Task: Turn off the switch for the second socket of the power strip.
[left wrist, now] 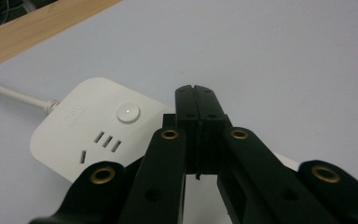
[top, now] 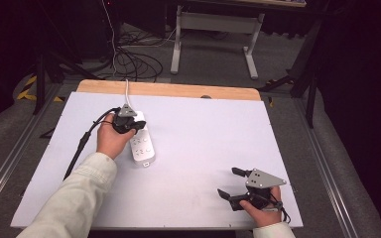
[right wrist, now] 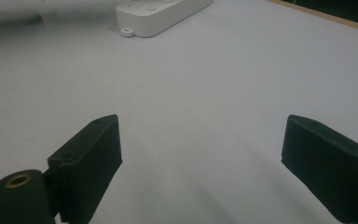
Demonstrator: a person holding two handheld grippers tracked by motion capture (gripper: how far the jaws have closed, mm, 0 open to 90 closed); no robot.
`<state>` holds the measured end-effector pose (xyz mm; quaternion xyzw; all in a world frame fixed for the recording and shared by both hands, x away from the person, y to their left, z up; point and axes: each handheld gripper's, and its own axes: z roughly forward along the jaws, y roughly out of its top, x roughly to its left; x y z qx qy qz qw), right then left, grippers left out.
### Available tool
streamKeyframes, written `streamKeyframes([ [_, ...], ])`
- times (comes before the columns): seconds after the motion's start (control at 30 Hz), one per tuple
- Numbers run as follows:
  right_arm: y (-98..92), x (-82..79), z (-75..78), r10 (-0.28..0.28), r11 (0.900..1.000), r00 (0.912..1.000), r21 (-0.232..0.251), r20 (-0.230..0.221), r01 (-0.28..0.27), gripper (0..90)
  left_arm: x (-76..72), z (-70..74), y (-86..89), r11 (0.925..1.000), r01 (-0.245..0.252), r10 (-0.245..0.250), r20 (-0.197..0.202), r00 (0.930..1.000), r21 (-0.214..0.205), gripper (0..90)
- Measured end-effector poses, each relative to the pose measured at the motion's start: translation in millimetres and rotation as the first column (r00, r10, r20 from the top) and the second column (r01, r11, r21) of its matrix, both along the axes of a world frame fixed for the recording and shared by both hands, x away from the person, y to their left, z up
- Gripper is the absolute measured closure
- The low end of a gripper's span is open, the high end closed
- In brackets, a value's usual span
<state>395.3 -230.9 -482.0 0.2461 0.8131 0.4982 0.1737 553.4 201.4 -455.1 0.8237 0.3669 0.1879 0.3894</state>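
A white power strip (top: pixel 143 147) lies on the white board (top: pixel 203 148), left of centre, with its cord (top: pixel 127 89) running off the far edge. My left gripper (top: pixel 140 124) is over the strip's far end, jaws pressed together with nothing between them. In the left gripper view the shut tips (left wrist: pixel 196 91) sit just right of the strip's round button (left wrist: pixel 128 112); I cannot tell whether they touch the power strip (left wrist: pixel 88 130). My right gripper (top: pixel 229 182) rests near the front right edge, open and empty. Its fingers (right wrist: pixel 93 158) stand wide apart, with the power strip (right wrist: pixel 161 14) far ahead.
A wooden strip (top: pixel 168 89) borders the board's far edge. Beyond it are floor cables (top: pixel 134 62) and a white table frame (top: pixel 213 29). Metal rails (top: pixel 10 158) run along both sides. A black cable (top: pixel 82 144) trails from the left gripper.
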Motion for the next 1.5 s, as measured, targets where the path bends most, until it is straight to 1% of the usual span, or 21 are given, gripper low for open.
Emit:
streamKeyframes([
  [0.03,0.1,0.0,0.0,0.000,1.0000,1.0000,0.000,0.000,0.000,12.3,0.0,0.0,0.0,1.0000,0.000,0.000,0.000,1.0000,0.000,89.8],
  [0.07,0.1,0.0,0.0,0.002,1.0000,1.0000,-0.002,0.000,-0.002,12.3,0.7,-1.6,-0.4,0.9999,-0.007,0.007,-0.012,0.9999,0.008,89.8],
  [0.1,0.1,0.0,0.0,0.002,1.0000,1.0000,-0.002,0.000,-0.002,12.3,0.7,-1.6,-0.4,0.9999,-0.007,0.007,-0.012,0.9999,0.008,89.8],
  [0.13,0.3,-0.3,0.0,0.001,1.0000,1.0000,-0.001,-0.001,-0.001,12.3,1.4,-2.2,0.4,0.9995,-0.014,0.014,-0.008,0.9999,0.028,89.9],
  [0.17,0.2,-0.2,-0.1,0.001,1.0000,1.0000,-0.001,-0.001,-0.001,12.3,1.1,-3.2,0.0,0.9997,-0.016,0.017,-0.027,0.9995,0.018,89.8],
  [0.2,0.1,-0.1,0.0,0.001,1.0000,1.0000,0.000,0.000,-0.001,12.3,1.1,-3.2,0.0,0.9997,-0.016,0.017,-0.027,0.9995,0.018,89.9],
  [0.23,0.1,-0.1,0.0,0.001,1.0000,1.0000,0.001,-0.001,-0.001,12.3,1.3,-3.7,-0.2,0.9997,-0.018,0.018,-0.036,0.9992,0.015,89.9],
  [0.33,0.2,0.0,-0.2,0.003,1.0000,1.0000,-0.001,-0.002,-0.003,12.3,1.1,-3.8,-0.9,0.9997,-0.018,0.018,-0.037,0.9991,0.017,89.9],
  [0.4,0.2,0.1,-0.2,0.003,1.0000,1.0000,-0.001,-0.002,-0.003,12.3,1.2,-4.0,-1.3,0.9993,-0.020,0.021,-0.047,0.9987,0.033,89.9],
  [0.5,0.3,0.0,-0.2,0.002,1.0000,1.0000,-0.001,-0.003,-0.002,12.3,1.4,-4.2,-0.1,0.9991,-0.026,0.028,-0.059,0.9979,0.034,89.9],
  [0.6,0.4,0.0,-0.3,0.002,1.0000,1.0000,-0.001,-0.003,-0.002,12.3,2.0,-4.3,0.5,0.9991,-0.029,0.031,-0.058,0.9978,0.030,89.9],
  [0.73,0.4,0.0,-0.3,0.002,1.0000,1.0000,-0.001,-0.003,-0.002,12.3,3.3,-4.9,1.5,0.9991,-0.038,0.040,-0.068,0.9969,0.018,89.9],
  [0.87,0.5,-0.1,-0.4,0.002,1.0000,1.0000,-0.003,-0.005,-0.002,12.3,3.8,-5.6,1.9,0.9990,-0.041,0.042,-0.068,0.9968,0.017,89.9],
  [1.03,0.5,-0.1,-0.5,0.002,1.0000,1.0000,-0.004,-0.004,-0.002,12.2,4.0,-7.3,0.4,0.9990,-0.037,0.038,-0.053,0.9979,0.025,89.9],
  [1.23,0.5,0.0,-0.5,0.002,1.0000,1.0000,-0.004,-0.004,-0.002,12.2,4.5,-8.4,-0.7,0.9992,-0.034,0.035,-0.050,0.9981,0.019,90.0],
  [1.27,0.7,-0.1,-0.7,0.004,1.0000,1.0000,-0.006,-0.006,-0.004,12.2,4.6,-8.3,-1.5,0.9991,-0.040,0.041,-0.066,0.9970,0.010,90.0],
  [1.5,0.4,-0.1,-0.6,0.004,1.0000,1.0000,-0.005,-0.004,-0.004,12.2,4.5,-7.8,-2.0,0.9987,-0.051,0.051,-0.074,0.9960,0.009,90.0],
])
